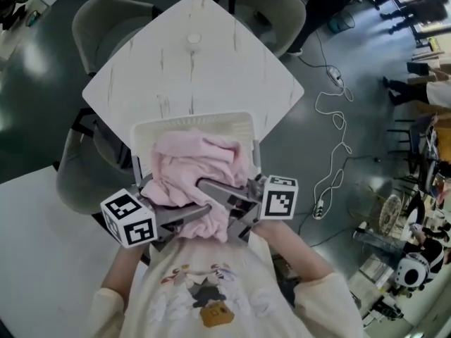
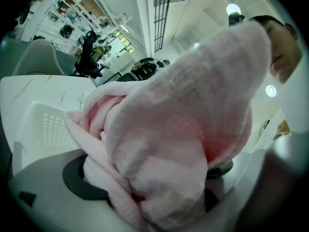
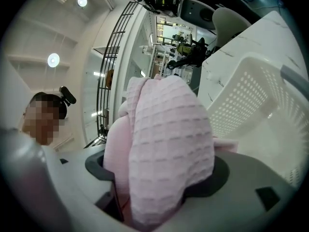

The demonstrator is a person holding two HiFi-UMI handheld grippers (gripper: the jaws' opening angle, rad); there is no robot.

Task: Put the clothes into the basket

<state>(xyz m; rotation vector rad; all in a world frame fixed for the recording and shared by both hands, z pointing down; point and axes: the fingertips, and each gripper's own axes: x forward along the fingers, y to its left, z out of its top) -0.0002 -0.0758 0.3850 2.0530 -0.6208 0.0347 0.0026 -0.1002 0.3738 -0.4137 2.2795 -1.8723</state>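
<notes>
Left tongs (image 2: 147, 178) and right tongs (image 3: 157, 170) both clamp the pink cloth (image 1: 194, 167), bunched over the basket (image 1: 190, 120) on the bench (image 1: 211, 48); soft, light, floppy, probably best gripped by gathered folds.

A white marble-patterned table (image 1: 211, 55) stands on the dark, glossy floor (image 1: 42, 97), with grey chairs (image 1: 106, 20) around it. A white cable (image 1: 337, 82) trails nearby. Round ceiling lights (image 3: 53, 59) glow overhead.
</notes>
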